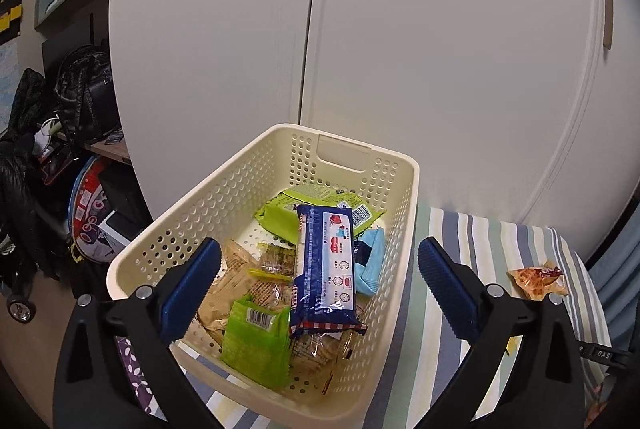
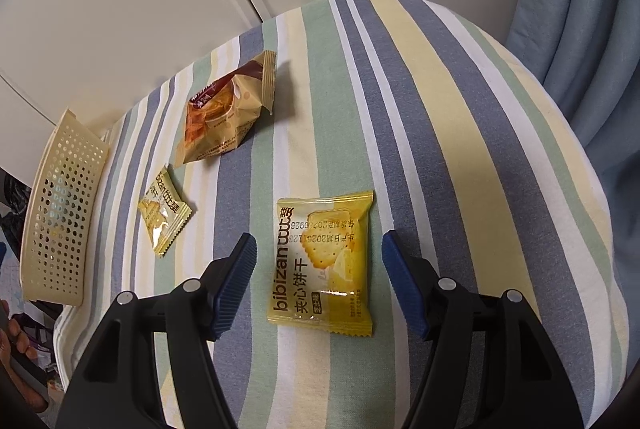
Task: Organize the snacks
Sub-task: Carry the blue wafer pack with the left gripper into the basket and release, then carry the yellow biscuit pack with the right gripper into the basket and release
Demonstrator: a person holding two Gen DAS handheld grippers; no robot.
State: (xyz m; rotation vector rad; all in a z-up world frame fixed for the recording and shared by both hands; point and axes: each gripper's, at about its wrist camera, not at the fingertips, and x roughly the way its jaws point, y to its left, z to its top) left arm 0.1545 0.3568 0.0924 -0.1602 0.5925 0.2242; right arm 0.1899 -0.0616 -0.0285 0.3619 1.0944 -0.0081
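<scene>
Snacks filled the cream perforated basket (image 1: 256, 189) on the striped cloth (image 2: 420, 133) covering the surface: a dark blue biscuit pack (image 1: 326, 269) lay over green packets (image 1: 258, 341) and clear-wrapped ones, and the left gripper (image 1: 320, 285) hung above them with its blue-padded fingers (image 1: 192, 289) spread wide and holding nothing. Over the cloth, the right gripper (image 2: 318, 279) was poised with its fingers (image 2: 236, 285) spread to either side of a yellow bibizan cracker packet (image 2: 322, 261), not touching it. A smaller yellow packet (image 2: 164, 215) and a brown pastry packet (image 2: 226, 113) lay farther off, between it and the basket.
</scene>
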